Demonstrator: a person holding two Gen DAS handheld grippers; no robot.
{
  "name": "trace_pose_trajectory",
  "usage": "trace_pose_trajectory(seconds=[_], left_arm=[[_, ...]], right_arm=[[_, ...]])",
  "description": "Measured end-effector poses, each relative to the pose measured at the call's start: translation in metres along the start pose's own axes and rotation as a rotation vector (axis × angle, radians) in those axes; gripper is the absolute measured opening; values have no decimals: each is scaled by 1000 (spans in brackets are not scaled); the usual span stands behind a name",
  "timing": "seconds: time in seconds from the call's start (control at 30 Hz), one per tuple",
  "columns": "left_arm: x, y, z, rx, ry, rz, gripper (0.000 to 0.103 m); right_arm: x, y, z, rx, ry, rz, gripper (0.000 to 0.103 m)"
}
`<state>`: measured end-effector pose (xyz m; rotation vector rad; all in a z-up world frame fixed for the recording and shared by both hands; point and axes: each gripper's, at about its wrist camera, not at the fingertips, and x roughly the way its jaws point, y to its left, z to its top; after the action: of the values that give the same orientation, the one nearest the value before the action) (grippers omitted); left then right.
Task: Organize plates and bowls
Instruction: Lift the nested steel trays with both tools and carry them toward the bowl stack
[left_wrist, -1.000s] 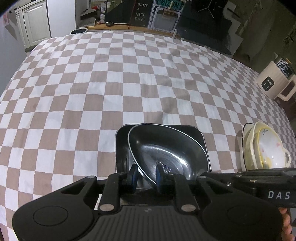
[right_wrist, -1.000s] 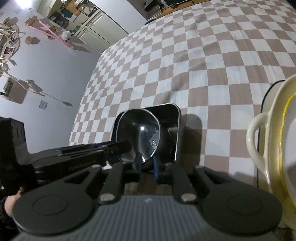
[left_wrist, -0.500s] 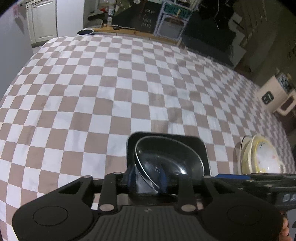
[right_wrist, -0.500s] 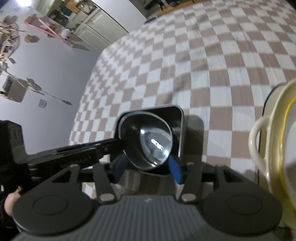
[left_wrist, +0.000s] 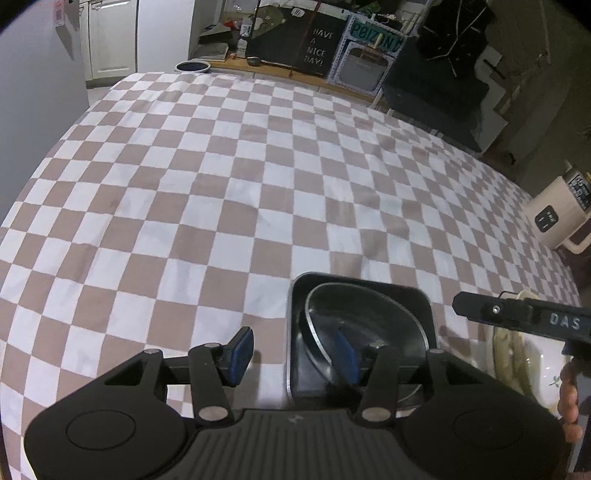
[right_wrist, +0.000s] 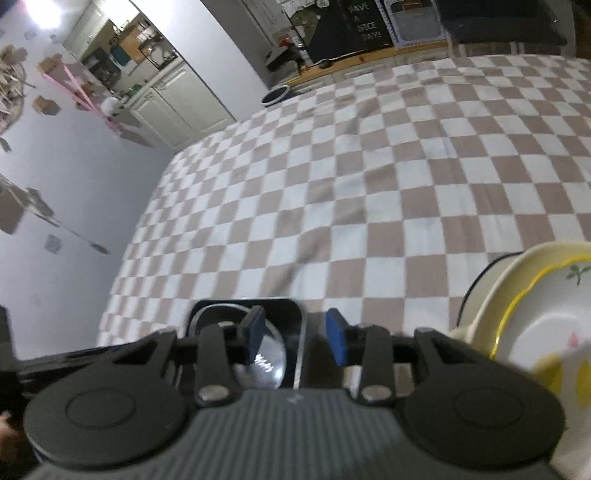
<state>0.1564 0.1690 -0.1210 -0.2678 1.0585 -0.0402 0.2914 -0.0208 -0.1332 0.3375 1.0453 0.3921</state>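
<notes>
Both tools released, jaws just moved: left tool (left_wrist: 293, 356) straddles the steel bowl (left_wrist: 364, 321) rim in the square tray (left_wrist: 295, 291); ceramic bowls (right_wrist: 532, 306) at 3 o'clock on the desk (left_wrist: 236, 192).

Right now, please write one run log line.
left gripper: opening, empty | right gripper: closing, empty | steel bowl: in square tray

Cloth (left_wrist: 229, 206): brown/white checks. Tray (left_wrist: 424, 306) black, bowl (left_wrist: 369, 314) silver inside. Plates (right_wrist: 546, 306) right of claw: cream, yellow rim, floral.
</notes>
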Motion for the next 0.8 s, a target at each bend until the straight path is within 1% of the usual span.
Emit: trace_pose_trajectory(seconds=[0.17, 0.3, 0.37, 0.4, 0.5, 0.8], left_arm=[[6, 3, -4, 20, 29, 27, 52], [10, 4, -7, 47, 53, 41, 52], [14, 3, -8, 70, 71, 52, 51], [16, 2, -8, 80, 80, 56, 51], [20, 0, -9, 95, 91, 55, 51], [30, -3, -2, 116, 99, 94, 51]], right_arm=[[22, 2, 1, -30, 36, -39, 44], [36, 5, -1, -61, 43, -80, 44], [41, 10, -6, -67, 51, -92, 42], [41, 8, -6, -68, 58, -91, 38], [45, 11, -11, -84, 82, -85, 33], [56, 16, -23, -92, 128, -72, 32]])
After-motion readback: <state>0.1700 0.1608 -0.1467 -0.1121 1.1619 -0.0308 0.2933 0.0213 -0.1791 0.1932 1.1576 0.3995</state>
